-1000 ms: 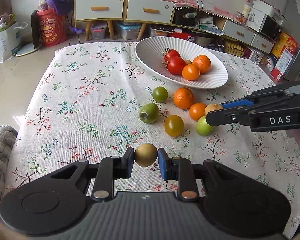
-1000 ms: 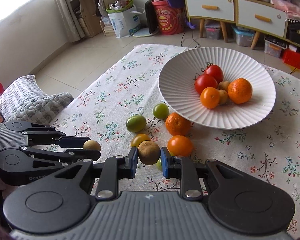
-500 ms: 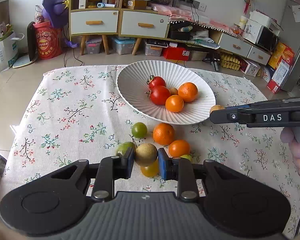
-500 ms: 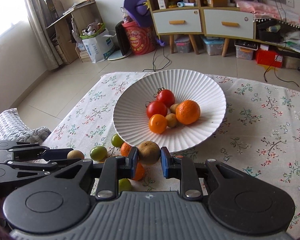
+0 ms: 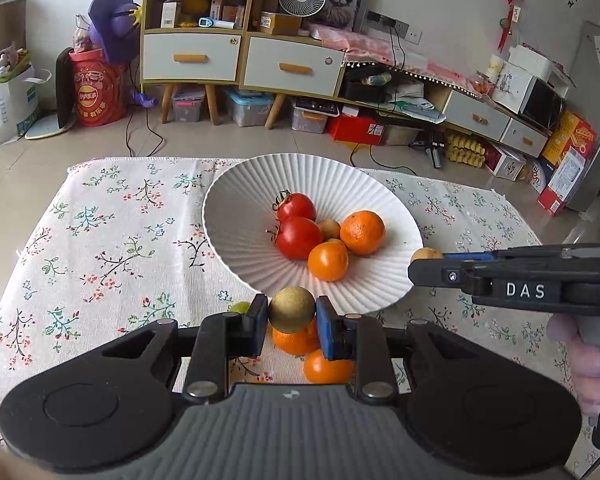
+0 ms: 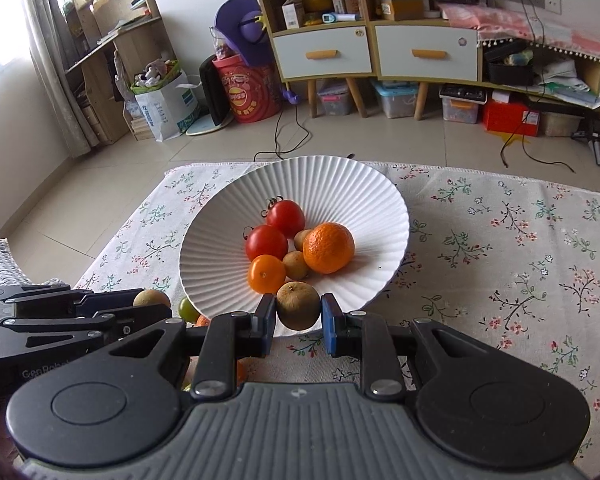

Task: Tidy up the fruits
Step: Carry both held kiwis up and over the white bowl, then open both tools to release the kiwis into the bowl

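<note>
The left tool [image 5: 292, 317] pinches a round golden-brown fruit [image 5: 292, 309] at the near rim of the white ribbed ceramic bowl [image 5: 236, 240] (tomatoes and oranges inside); the right tool [image 6: 299, 316] clamps a small dull-brown fruit [image 6: 298, 305] there too, above the floral-clothed counter [image 6: 500, 264].

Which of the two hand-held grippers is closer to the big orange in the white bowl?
Right. The right hand-held gripper reaches the bowl's near rim, close to the big orange; the left hand-held gripper sits just short of it.
</note>
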`<action>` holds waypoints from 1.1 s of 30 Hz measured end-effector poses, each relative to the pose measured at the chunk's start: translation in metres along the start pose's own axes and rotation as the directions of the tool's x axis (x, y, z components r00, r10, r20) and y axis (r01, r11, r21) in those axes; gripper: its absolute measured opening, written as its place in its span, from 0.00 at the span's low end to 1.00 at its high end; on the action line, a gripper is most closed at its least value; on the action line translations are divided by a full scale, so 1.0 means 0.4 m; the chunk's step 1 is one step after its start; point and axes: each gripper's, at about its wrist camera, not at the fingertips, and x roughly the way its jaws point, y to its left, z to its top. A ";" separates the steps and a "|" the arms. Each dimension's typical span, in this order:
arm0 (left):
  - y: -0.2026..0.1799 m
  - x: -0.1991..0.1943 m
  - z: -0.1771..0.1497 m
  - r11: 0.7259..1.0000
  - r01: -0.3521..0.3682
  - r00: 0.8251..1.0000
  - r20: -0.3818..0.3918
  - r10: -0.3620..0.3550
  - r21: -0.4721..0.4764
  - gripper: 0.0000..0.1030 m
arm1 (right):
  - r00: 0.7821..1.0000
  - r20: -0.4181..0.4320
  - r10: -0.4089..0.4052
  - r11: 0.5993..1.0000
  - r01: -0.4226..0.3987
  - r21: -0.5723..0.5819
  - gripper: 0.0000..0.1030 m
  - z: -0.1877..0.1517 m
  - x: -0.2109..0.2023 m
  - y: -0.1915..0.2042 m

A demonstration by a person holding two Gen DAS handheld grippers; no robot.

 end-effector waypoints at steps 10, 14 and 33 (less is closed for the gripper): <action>0.008 0.057 0.033 0.994 -0.018 1.000 0.009 0.019 -0.108 0.18 | 0.999 -0.003 -0.040 0.997 0.039 -0.065 0.21 0.005 0.037 0.017; 0.000 0.079 0.039 0.990 -0.020 1.000 0.002 0.021 -0.141 0.18 | 0.999 -0.002 -0.050 0.995 0.050 -0.087 0.21 0.006 0.050 0.026; -0.005 0.126 0.049 0.977 -0.020 1.000 -0.001 0.021 -0.214 0.18 | 0.998 -0.014 -0.063 0.990 0.060 -0.127 0.21 -0.001 0.081 0.021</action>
